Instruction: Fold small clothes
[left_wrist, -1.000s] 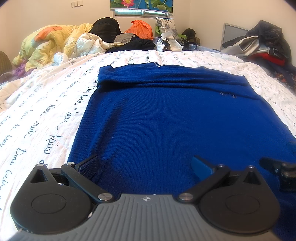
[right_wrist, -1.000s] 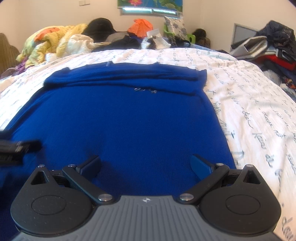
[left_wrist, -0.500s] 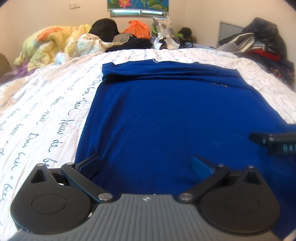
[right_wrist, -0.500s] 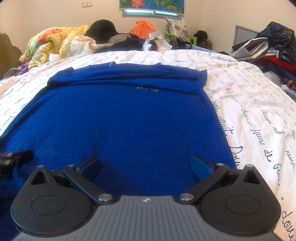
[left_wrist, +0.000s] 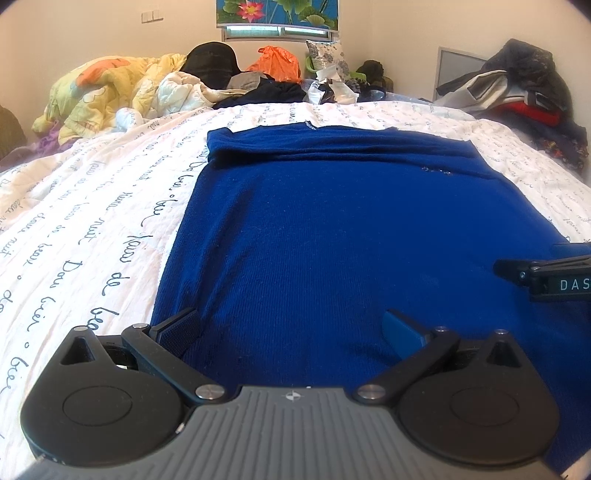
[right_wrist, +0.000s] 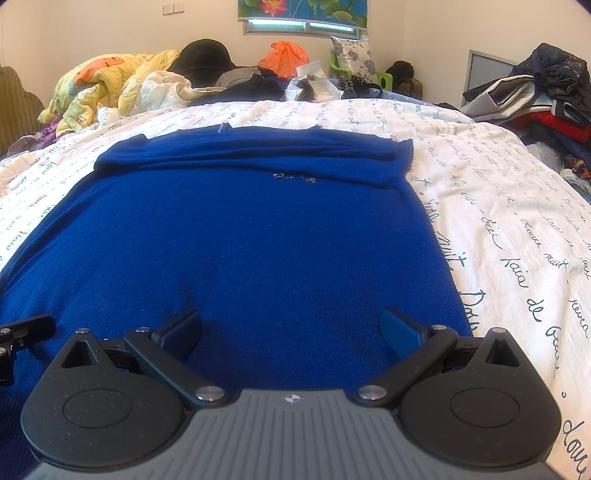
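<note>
- The blue sweater (left_wrist: 332, 240) lies flat on the bed (left_wrist: 92, 221), spread straight ahead of both grippers, with its near edge just under their fingers.
- Its far end is already turned over: a folded band of cloth (right_wrist: 258, 147), probably the sleeves or the top part, lies across the body. So a first fold looks done.
- What seems left is to fold the body, from the sides or from the near hem up toward that band. Neither tool has hold of cloth yet.
- The left hand-held gripper (left_wrist: 291, 328) has its fingers spread wide, with nothing between them. It hovers low over the near left corner of the sweater, its left finger close to the garment's edge.
- The right hand-held gripper (right_wrist: 291, 326) is likewise wide and empty, over the near right part of the sweater, its right finger near the right edge.
- Whether the fingers touch the fabric cannot be told.
- The left view alone shows the sweater's left edge against the lettered bedcover, and the other gripper coming in from its right.
- The right view alone shows the right edge in full, the small silver decoration (right_wrist: 293, 178) more clearly, and a tip of the left tool at its left.
- A pile of bedding and clothes (right_wrist: 122, 81) lies far ahead, beyond the sweater.
</note>
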